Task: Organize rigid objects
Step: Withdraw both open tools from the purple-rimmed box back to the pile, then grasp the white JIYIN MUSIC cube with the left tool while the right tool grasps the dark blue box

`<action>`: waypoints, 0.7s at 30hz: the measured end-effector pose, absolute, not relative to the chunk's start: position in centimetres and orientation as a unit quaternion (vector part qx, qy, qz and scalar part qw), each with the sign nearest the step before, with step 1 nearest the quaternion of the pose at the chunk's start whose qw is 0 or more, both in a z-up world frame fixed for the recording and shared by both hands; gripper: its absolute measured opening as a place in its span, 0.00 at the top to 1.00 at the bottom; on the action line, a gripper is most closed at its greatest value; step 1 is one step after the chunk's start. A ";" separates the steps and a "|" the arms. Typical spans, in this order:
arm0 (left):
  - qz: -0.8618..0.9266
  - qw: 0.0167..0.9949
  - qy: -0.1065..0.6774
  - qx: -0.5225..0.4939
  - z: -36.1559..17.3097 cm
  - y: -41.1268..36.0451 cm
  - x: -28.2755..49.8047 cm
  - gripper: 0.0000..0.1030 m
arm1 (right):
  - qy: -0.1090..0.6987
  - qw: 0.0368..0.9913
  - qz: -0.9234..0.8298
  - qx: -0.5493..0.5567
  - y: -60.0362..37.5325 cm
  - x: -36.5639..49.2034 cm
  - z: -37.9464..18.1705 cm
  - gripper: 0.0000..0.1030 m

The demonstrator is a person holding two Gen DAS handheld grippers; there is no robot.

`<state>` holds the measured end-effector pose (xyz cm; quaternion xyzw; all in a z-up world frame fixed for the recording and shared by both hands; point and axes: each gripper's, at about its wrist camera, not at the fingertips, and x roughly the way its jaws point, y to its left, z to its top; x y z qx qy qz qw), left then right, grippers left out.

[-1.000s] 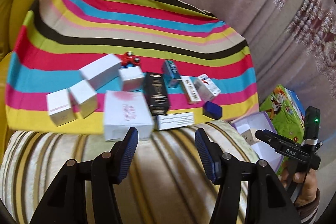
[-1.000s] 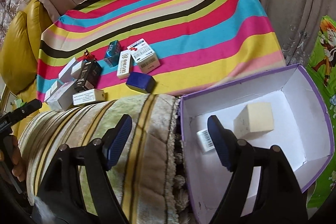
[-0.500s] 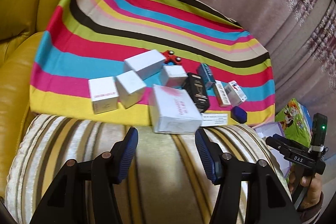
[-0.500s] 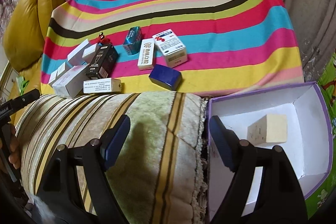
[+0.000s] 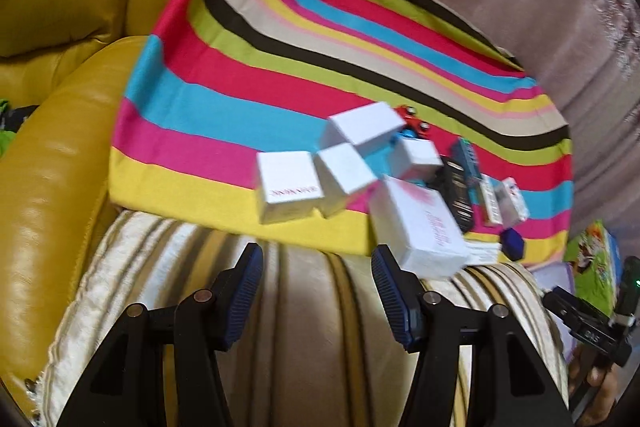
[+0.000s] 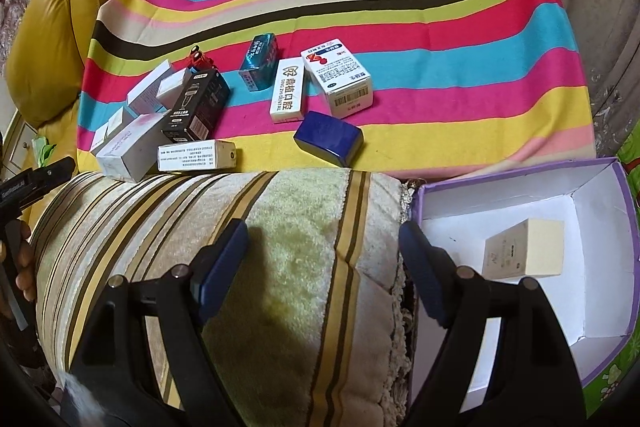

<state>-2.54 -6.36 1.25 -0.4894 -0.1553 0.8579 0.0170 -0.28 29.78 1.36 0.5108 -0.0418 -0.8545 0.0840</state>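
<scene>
Striped cloth (image 5: 248, 83) in pink, blue, yellow and green covers the seat of a mustard leather sofa (image 5: 52, 155); a plush beige cushion with brown stripes (image 5: 312, 307) runs along the front edge.

Left wrist view: my left gripper (image 5: 316, 291) hangs above that cushion, blue pads spread with nothing between them. Just beyond sits a cluster of white cardboard boxes: a cube with pink lettering (image 5: 288, 187), a smaller cube (image 5: 344, 175) touching it, a flat one (image 5: 366, 127) behind, and a larger flat box with a pink smear (image 5: 420, 227) close to the right pad. View is blurred, so edges are soft. Far right, the other hand-held tool shows at the rim.

Right wrist view: my right gripper (image 6: 324, 267) is also parted wide and empty over the cushion. On the cloth ahead lie a dark blue glossy box (image 6: 329, 138), a long white dental-brand carton (image 6: 289, 91), a white medicine carton with barcode (image 6: 340, 77), a teal box (image 6: 260, 61), a black tall carton (image 6: 198, 105) and a long white printed carton (image 6: 196, 155). To the right, a purple-edged open cardboard box (image 6: 624, 227) holds one cream cube (image 6: 524, 253).

Judgement: the step is a reach for the next box, presumably bound for the purple container. For the left, the lettered cube looks the easiest pick, since its left side is free; I should square the pads to opposite flat faces before closing, and lift straight so the neighbouring cube isn't dragged. Cardboard may crush, so a light squeeze.
</scene>
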 end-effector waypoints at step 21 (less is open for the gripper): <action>0.827 -0.027 -0.140 -0.544 -2.4 -6.9 -8.9 0.54 | -0.041 0.082 -0.847 0.524 29.6 -2.2 0.3 0.17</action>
